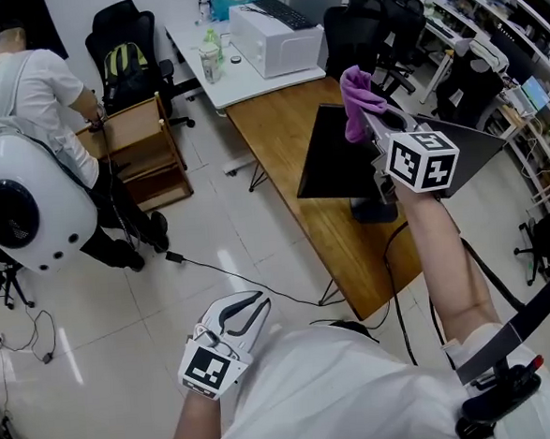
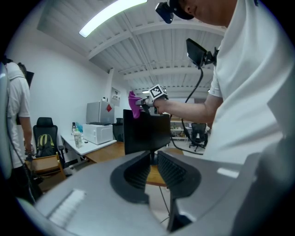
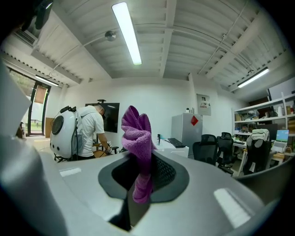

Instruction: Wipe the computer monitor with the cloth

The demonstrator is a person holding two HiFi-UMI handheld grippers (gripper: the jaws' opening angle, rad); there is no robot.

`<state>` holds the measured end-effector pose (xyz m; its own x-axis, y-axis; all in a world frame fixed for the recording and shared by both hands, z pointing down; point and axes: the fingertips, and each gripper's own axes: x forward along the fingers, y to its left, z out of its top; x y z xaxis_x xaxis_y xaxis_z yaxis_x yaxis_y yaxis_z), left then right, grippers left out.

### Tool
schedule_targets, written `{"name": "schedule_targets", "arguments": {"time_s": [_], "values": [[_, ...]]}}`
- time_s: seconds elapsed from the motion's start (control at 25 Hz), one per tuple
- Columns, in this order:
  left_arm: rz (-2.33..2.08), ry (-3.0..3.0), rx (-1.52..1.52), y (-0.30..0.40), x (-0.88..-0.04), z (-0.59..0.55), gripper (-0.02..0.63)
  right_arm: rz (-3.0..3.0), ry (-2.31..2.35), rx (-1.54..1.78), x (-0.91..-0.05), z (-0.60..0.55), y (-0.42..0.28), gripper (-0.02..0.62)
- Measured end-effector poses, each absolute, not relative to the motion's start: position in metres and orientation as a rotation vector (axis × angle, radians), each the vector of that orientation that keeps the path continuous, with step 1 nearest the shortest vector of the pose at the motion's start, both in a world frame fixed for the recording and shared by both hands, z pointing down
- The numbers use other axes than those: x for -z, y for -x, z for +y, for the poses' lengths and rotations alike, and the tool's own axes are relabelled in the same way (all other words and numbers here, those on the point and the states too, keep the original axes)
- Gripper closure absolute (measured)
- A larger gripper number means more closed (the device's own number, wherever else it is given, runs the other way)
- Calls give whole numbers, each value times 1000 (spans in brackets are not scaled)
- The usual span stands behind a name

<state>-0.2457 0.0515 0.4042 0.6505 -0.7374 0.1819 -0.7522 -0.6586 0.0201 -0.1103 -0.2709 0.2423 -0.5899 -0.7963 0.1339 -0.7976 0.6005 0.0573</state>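
Note:
A black monitor [image 1: 341, 158] stands on a wooden desk [image 1: 278, 129]. My right gripper [image 1: 369, 115] is raised at the monitor's top edge and is shut on a bunched purple cloth [image 1: 355, 91]. The right gripper view shows the cloth [image 3: 137, 138] standing up out of the right gripper [image 3: 140, 175]. My left gripper [image 1: 262, 304] hangs low over the floor near my body, apart from the desk. Its jaws stand a narrow gap apart with nothing between them. The left gripper view looks past the left gripper [image 2: 151, 161] at the monitor [image 2: 147, 131] and the cloth [image 2: 133, 105].
A white table [image 1: 247, 84] with a microwave [image 1: 276, 37] and bottles adjoins the desk's far end. A person with a white backpack [image 1: 16, 208] bends at a wooden cabinet [image 1: 143, 148] on the left. Office chairs [image 1: 127, 46] stand behind, shelves [image 1: 518, 75] right, a cable [image 1: 251, 283] crosses the floor.

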Motion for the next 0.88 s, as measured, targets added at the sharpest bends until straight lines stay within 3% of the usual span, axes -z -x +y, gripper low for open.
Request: {"name": "schedule_targets", "arguments": {"time_s": [0.88], "values": [[-1312,-2717,-254,257,-404,60,537,-2739,-1188,8,-267,-254,173,547]]}}
